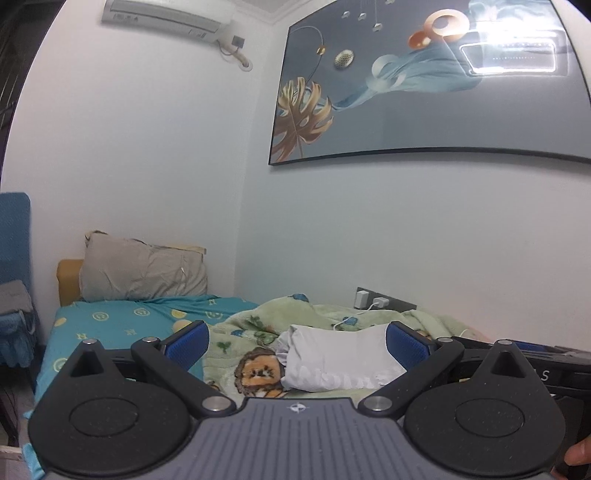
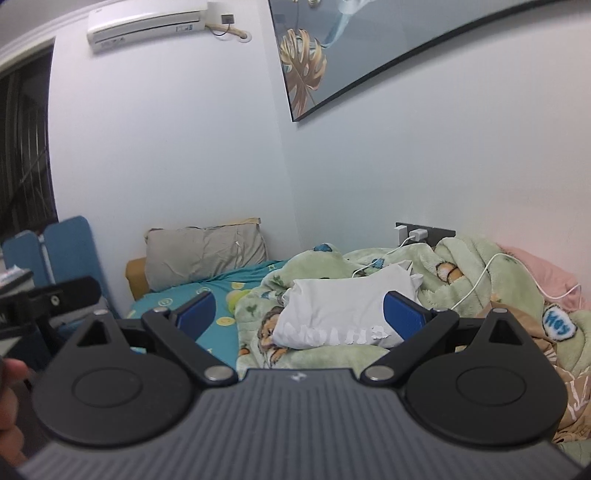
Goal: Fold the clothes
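Bedroom, bed (image 1: 110, 317) against white wall. Nearest: two tools, left tool (image 1: 297, 341) and right tool (image 2: 299, 312), both spread wide, nothing between pads, held clear above bed. One white shirt (image 2: 340, 314), folded into compact bundle, rests on green blanket (image 2: 480, 266); looks finished. Beyond: one grey pillow (image 1: 144, 269), one charger cable (image 2: 480, 280).

One folded white garment (image 2: 340, 314) lies on one green cartoon-print blanket (image 2: 465, 258), which covers the right part of the bed. One grey pillow (image 2: 205, 254) stands at the bed's head edge on the teal sheet (image 1: 122, 317), and one white cable (image 2: 476, 284) trails over the blanket near the wall edge. Two chargers (image 2: 412, 233) sit in the wall socket, with one framed picture (image 1: 424, 81) and one air conditioner (image 2: 147, 24) on the walls.
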Motion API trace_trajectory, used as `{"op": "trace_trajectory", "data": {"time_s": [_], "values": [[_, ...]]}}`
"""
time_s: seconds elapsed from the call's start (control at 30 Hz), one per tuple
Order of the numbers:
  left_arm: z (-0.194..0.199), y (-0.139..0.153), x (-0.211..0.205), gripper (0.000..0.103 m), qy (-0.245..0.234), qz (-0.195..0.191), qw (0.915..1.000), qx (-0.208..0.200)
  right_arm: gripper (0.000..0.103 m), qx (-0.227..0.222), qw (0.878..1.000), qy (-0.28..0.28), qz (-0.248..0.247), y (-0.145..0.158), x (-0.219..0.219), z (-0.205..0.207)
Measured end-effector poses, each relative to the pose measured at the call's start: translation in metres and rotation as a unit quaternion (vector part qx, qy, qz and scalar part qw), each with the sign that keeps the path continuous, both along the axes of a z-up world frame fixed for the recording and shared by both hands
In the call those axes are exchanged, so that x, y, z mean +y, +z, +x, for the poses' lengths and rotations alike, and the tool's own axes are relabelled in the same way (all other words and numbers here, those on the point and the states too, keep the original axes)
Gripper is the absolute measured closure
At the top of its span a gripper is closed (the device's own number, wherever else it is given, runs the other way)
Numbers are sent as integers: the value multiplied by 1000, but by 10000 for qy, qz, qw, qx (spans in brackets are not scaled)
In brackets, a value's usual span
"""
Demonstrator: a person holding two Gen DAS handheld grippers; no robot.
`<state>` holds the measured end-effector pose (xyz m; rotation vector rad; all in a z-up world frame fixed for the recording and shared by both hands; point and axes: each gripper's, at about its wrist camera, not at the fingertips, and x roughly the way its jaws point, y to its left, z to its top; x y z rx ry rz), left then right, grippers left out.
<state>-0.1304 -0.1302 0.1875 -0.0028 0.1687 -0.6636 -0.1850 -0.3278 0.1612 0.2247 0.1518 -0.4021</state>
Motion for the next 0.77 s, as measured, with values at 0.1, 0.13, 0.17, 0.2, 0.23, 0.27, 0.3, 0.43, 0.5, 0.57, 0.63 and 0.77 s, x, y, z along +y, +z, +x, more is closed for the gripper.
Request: {"op": "trace_trajectory", "data": {"time_s": [0.1, 0.13, 0.17, 0.2, 0.23, 0.27, 0.3, 0.43, 0.5, 0.57, 0.63, 0.77], "values": [[2, -8, 0, 0, 126, 121, 9997, -148, 4, 43, 9999, -87, -98, -8, 7, 6], [3, -11, 0, 0, 163, 159, 9996, -186, 4, 69, 9998, -111, -121, -11, 9, 8], [4, -14, -2, 0, 181, 200, 9994, -208, 4, 96, 9998, -135, -143, -13, 10, 9], [6, -17, -4, 0, 176, 224, 9994, -207, 4, 123, 9997, -159, -166, -15, 12, 11], [8, -20, -6, 0, 161, 239, 9994, -190, 4, 146, 9996, -182, -187, -17, 13, 13], [11, -23, -7, 0, 136, 242, 9995, -152, 4, 162, 9995, -202, -203, -19, 14, 14], [14, -27, -8, 0, 102, 235, 9996, -96, 4, 177, 9994, -219, -219, -21, 15, 15], [24, -39, -17, 0, 52, 311, 9995, 28, 4, 226, 9990, -280, -274, -25, 17, 15], [27, -43, -21, 0, 54, 381, 9992, 44, 4, 229, 9988, -321, -286, -27, 16, 15], [29, -46, -25, 0, 39, 413, 9991, 94, 4, 250, 9987, -345, -276, -28, 15, 15], [30, -47, -26, 0, 30, 392, 9991, 136, 4, 279, 9987, -351, -253, -29, 15, 16], [31, -49, -28, 0, 92, 412, 9990, 137, 4, 349, 9987, -291, -244, -31, 17, 16]]}}
